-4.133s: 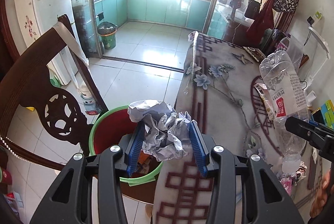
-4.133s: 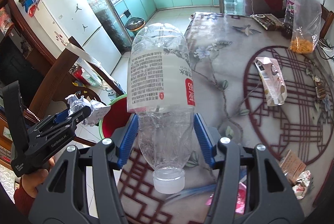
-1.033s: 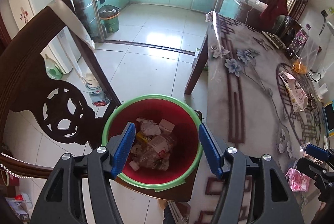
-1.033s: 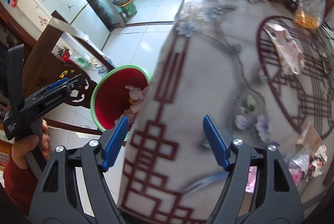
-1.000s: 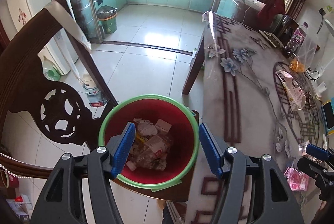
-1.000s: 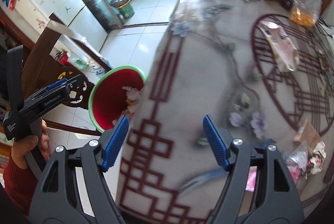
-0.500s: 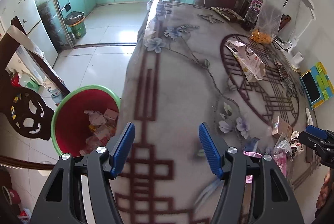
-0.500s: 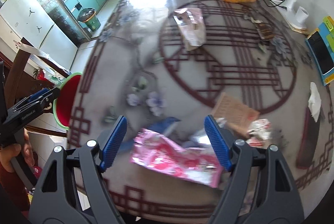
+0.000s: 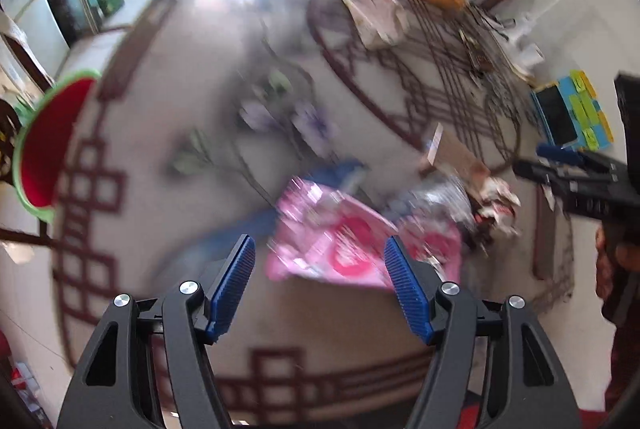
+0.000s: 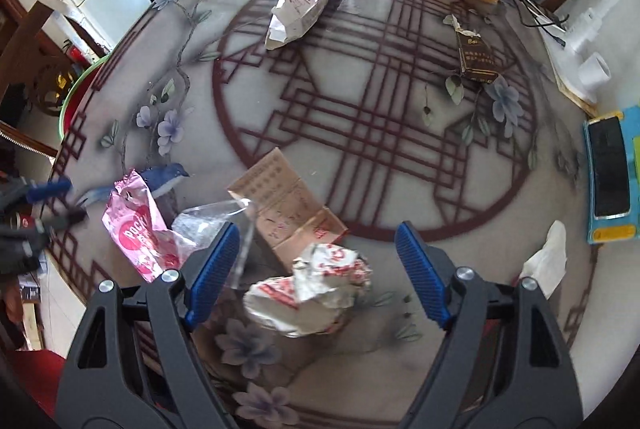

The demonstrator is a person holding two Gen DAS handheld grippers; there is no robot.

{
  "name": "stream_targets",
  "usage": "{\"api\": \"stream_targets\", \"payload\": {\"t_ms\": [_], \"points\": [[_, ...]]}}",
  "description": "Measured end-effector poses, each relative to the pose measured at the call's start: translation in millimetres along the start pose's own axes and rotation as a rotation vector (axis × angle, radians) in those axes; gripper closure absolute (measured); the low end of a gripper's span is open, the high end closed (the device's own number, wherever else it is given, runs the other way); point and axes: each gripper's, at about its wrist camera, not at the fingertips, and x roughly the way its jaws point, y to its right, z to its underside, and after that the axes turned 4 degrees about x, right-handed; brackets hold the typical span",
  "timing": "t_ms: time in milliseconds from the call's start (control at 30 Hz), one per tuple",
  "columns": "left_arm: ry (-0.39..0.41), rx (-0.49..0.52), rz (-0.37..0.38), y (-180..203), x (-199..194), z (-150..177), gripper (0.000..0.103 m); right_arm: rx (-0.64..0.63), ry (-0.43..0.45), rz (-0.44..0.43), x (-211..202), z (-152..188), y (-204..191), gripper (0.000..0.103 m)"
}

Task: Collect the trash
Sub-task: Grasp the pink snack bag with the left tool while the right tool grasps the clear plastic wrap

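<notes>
A crumpled red-and-white wrapper (image 10: 310,289) lies near the tabletop (image 10: 380,157) edge, framed by the right claw (image 10: 318,271), jaws apart to straddle it. The left claw (image 9: 320,285), also apart, faces the pink packet (image 9: 344,249); the bin (image 9: 44,145) waits off the tabletop's corner.

The right gripper (image 10: 316,265), jaws wide apart, hangs over a crumpled white-and-red wrapper (image 10: 312,289) on the worktop (image 10: 380,117), with a pink packet (image 10: 140,229) to its left.
</notes>
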Motion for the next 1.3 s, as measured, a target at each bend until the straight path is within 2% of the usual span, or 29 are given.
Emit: {"api": "stream_targets", "payload": {"t_ms": [133,267,333,367,400,500,567,733,800,867,1000,1233,1267,1300], "points": [[-0.113,-0.055,0.088,12,29,16,0.039,-0.027,0.012,-0.031,-1,-3,7,0.022],[-0.126,-0.179,0.165,12,48,20,0.042,-0.054,-0.003,-0.077,0,-3,1,0.022],[-0.117,-0.246,0.190,10,55,19,0.052,-0.071,-0.011,-0.108,0,0,-6,0.022],[-0.121,-0.270,0.195,7,58,18,0.066,-0.076,-0.014,-0.129,1,3,-10,0.022],[-0.122,-0.285,0.198,6,62,17,0.086,-0.080,-0.015,-0.149,2,6,-15,0.022],[-0.108,-0.331,0.211,1,62,15,0.101,-0.079,-0.033,-0.192,9,12,-28,0.022],[-0.069,-0.332,0.173,-2,52,10,0.103,-0.066,-0.043,-0.217,13,16,-34,0.022],[0.053,-0.289,0.001,-6,13,-6,0.103,-0.028,-0.053,-0.257,21,17,-40,0.023],[0.091,-0.259,-0.066,-6,-2,-13,0.103,-0.030,-0.059,-0.271,25,16,-42,0.034],[0.122,-0.231,-0.112,-9,-15,-21,0.103,-0.037,-0.059,-0.277,28,15,-43,0.035],[0.169,-0.199,-0.156,-13,-33,-35,0.103,-0.032,-0.078,-0.275,36,13,-42,0.035],[0.209,-0.192,-0.161,-10,-45,-51,0.103,-0.083,-0.124,-0.275,48,13,-48,0.035],[0.213,-0.194,-0.161,-11,-47,-51,0.103,-0.091,-0.130,-0.276,49,13,-50,0.038],[0.218,-0.195,-0.161,-10,-48,-52,0.103,-0.099,-0.133,-0.274,50,14,-52,0.049]]}}
